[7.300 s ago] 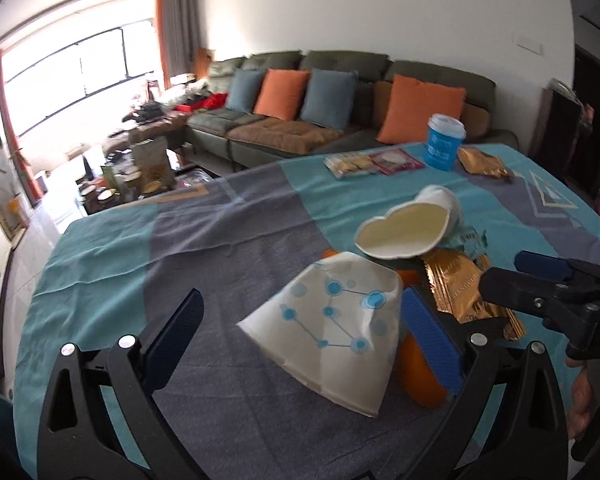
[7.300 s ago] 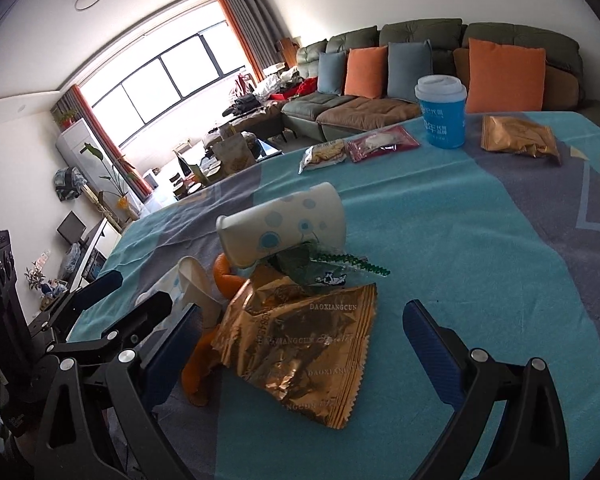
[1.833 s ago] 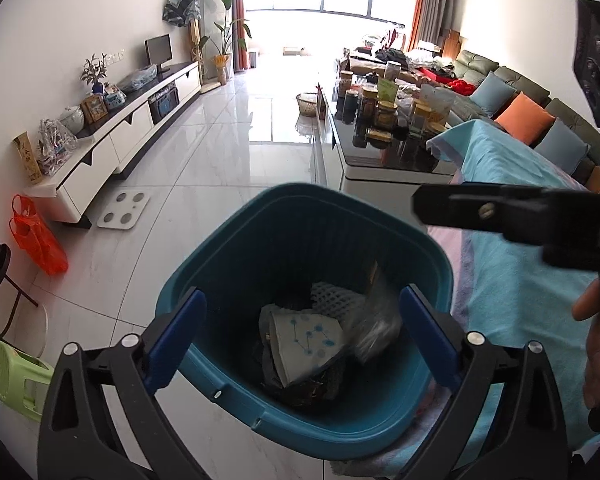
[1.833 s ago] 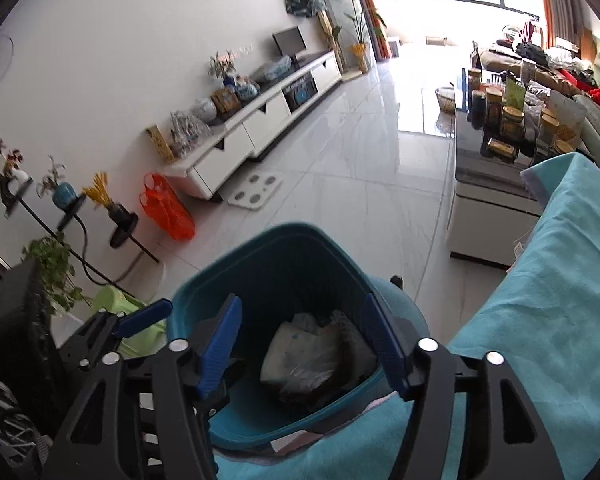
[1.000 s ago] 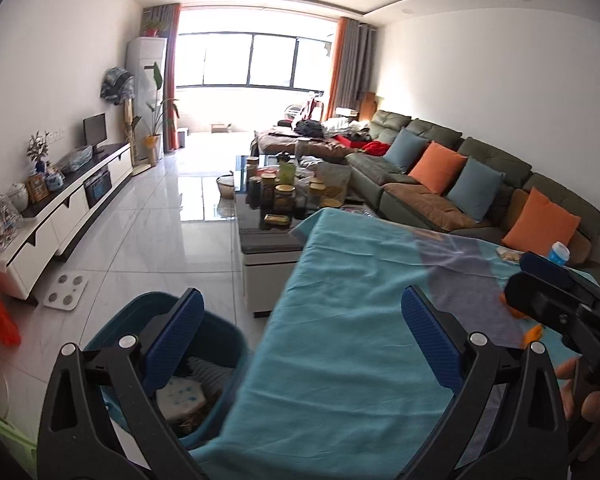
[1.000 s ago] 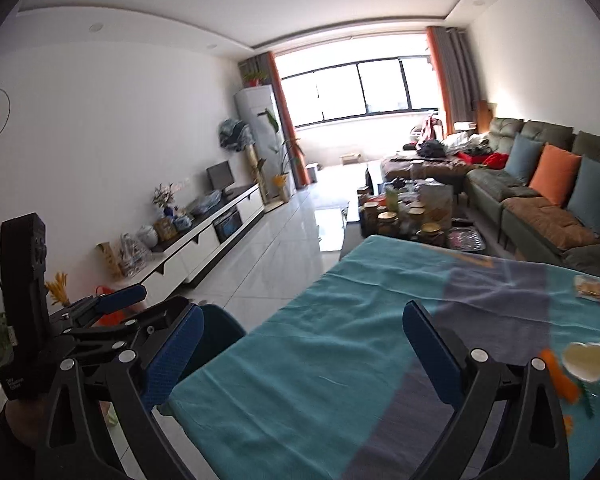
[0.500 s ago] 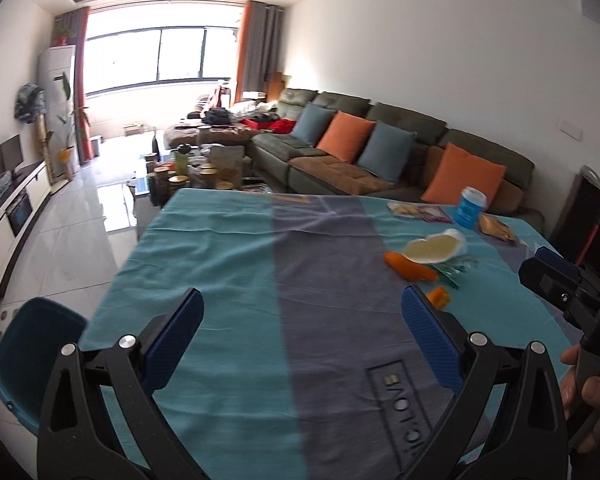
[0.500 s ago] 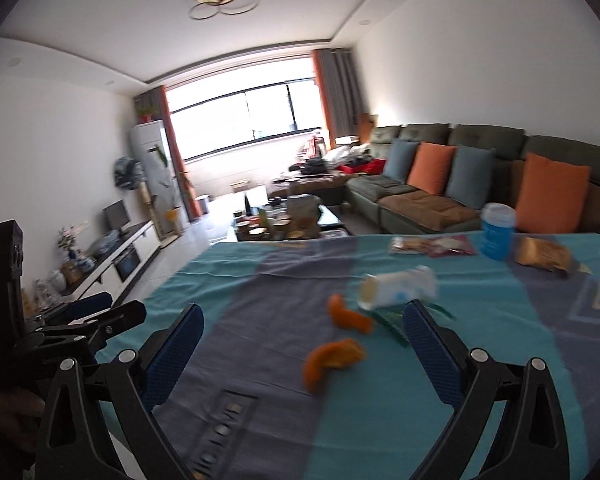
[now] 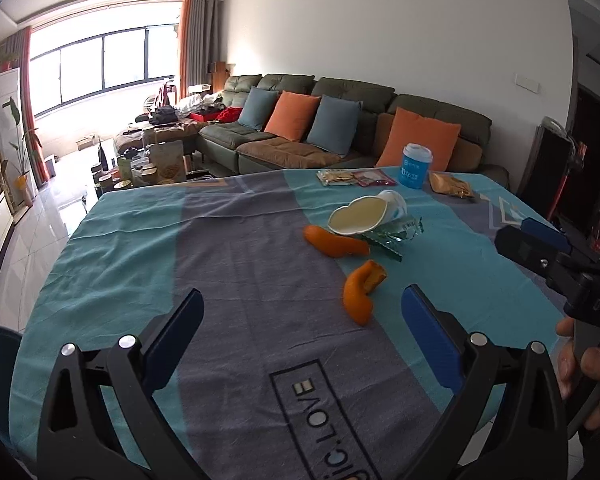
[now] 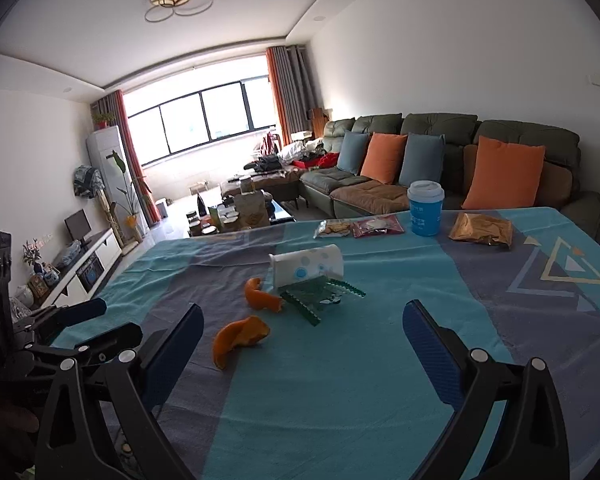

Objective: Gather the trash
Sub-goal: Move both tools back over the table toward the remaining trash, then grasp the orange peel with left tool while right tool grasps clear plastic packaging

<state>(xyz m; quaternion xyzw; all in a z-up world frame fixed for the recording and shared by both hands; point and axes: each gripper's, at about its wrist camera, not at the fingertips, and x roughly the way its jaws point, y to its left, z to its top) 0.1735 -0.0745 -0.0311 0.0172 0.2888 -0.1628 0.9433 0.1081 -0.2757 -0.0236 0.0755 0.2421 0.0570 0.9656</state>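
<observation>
A crushed paper cup (image 9: 367, 218) lies on its side near the middle of the table (image 9: 228, 264), its open mouth facing the left wrist camera. Two pieces of orange peel sit on the near side of the cup: one (image 9: 334, 245) just beside its mouth and the other (image 9: 362, 294) a little nearer the grippers, apart from the first. A green wrapper (image 10: 318, 295) lies flat against the cup, partly tucked under it. Beyond the cup, toward the far edge of the table, stand a blue cup with a white lid (image 9: 416, 165), a gold snack bag (image 9: 450, 185) beside it, and two flat snack packets (image 9: 352, 177) on the blue cup's other side. The left gripper (image 9: 302, 322) hovers over the table short of the cup, its jaws spread wide with nothing between them. The right gripper (image 10: 303, 334) hovers likewise, wide apart and empty, with the peel and the cup ahead of it. Past the table's far edge is a green sofa (image 10: 440, 160) with orange and blue cushions.
</observation>
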